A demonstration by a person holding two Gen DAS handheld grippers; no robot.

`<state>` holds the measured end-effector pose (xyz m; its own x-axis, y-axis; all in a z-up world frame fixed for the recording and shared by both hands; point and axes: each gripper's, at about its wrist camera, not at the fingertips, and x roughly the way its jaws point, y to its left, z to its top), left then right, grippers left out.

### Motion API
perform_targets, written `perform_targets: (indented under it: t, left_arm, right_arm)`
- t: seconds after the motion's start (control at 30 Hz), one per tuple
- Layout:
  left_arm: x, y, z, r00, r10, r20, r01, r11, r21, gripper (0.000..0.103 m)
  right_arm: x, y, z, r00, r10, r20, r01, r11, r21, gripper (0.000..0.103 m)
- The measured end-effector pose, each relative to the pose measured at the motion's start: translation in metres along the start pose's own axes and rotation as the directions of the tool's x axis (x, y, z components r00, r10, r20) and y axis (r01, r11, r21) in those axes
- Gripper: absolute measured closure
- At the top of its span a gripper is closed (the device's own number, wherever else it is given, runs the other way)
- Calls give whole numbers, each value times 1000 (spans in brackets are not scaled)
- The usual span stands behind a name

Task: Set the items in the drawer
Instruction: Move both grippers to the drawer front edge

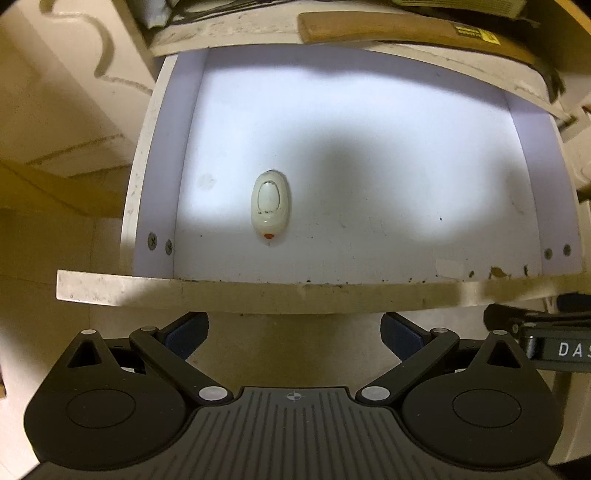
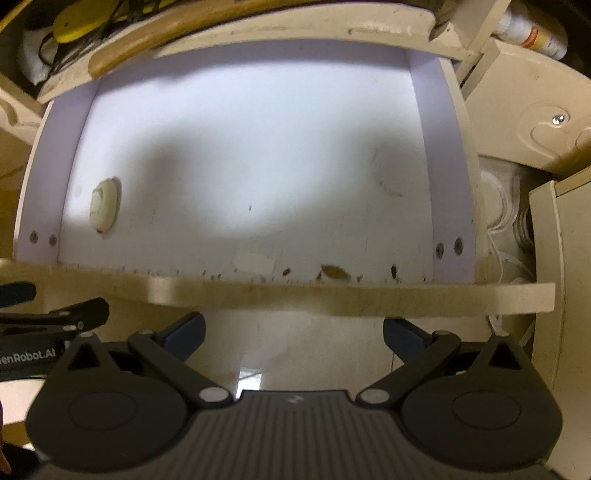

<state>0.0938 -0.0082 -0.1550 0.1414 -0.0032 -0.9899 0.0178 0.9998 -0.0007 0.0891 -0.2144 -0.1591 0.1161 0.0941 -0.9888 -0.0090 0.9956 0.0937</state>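
A pulled-out white drawer (image 1: 236,291) lies below both grippers; its front panel also shows in the right wrist view (image 2: 332,295). A small cream oval device with a red tip (image 1: 270,206) lies flat on the drawer floor, left of middle; it also shows at the far left in the right wrist view (image 2: 103,206). My left gripper (image 1: 294,334) is open and empty, in front of the drawer's front panel. My right gripper (image 2: 294,334) is open and empty, beside it to the right.
A wooden-handled tool (image 1: 406,29) lies on the shelf above the drawer. A yellow object and cables (image 2: 74,22) sit on that shelf. A bottle (image 2: 532,33) stands at the upper right. Cream cabinet parts (image 2: 561,295) flank the drawer on the right.
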Motion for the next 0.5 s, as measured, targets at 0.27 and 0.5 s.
perform_targets:
  t: [0.27, 0.5]
  left_arm:
    - [-1, -3, 5, 999, 12, 39, -12, 1000, -6, 0]
    - [-2, -4, 12, 997, 19, 73, -19, 1000, -3, 0]
  right_arm:
    - [1, 1, 1, 999, -13, 42, 13, 1000, -6, 0]
    - [0, 2, 3, 997, -14, 80, 14, 1000, -5, 0]
